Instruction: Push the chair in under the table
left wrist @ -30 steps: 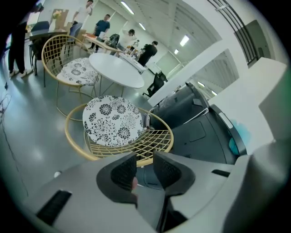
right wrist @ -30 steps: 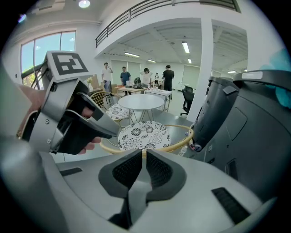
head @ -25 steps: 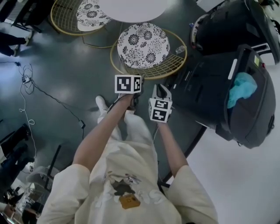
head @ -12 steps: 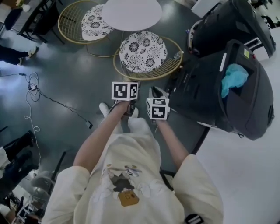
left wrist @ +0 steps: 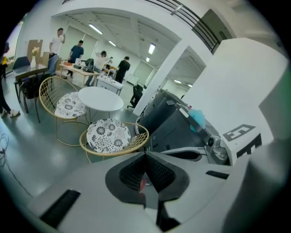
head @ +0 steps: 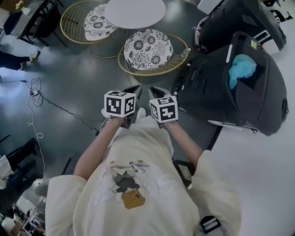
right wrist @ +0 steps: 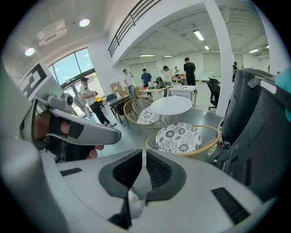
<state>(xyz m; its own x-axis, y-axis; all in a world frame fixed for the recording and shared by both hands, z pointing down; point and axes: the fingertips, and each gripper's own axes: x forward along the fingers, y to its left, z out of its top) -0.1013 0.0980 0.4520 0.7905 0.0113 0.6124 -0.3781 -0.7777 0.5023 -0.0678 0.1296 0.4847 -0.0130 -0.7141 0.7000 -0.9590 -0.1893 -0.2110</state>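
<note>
**Left gripper** (left wrist: 145, 155): the jaws have just closed. Its ribbed dark-grey pads (left wrist: 131, 173) meet along one line and clasp nothing.

**Right gripper** (right wrist: 143, 153): the jaws stand narrowly apart, with a thin slit between the pads and nothing in it.

Both white, smooth-shelled grippers are held side by side before the person's chest. Each carries its marker cube and is well apart from the furniture.

**Chair:** the round gold wire chair with a black-and-white floral cushion (head: 148, 50) stands upright on the smooth dark-grey floor (head: 73, 87). It sits just beside the round white table (head: 135, 12). Its curved wire back faces the person and its open front faces the table. The seat is circular, with no marked long axis, and lies almost wholly outside the tabletop's edge.

**Surroundings:** a second, matching wire chair (head: 94, 23) stands at the table's other side. A large black housing holding a turquoise cloth (head: 242, 68) is at the right.
</note>
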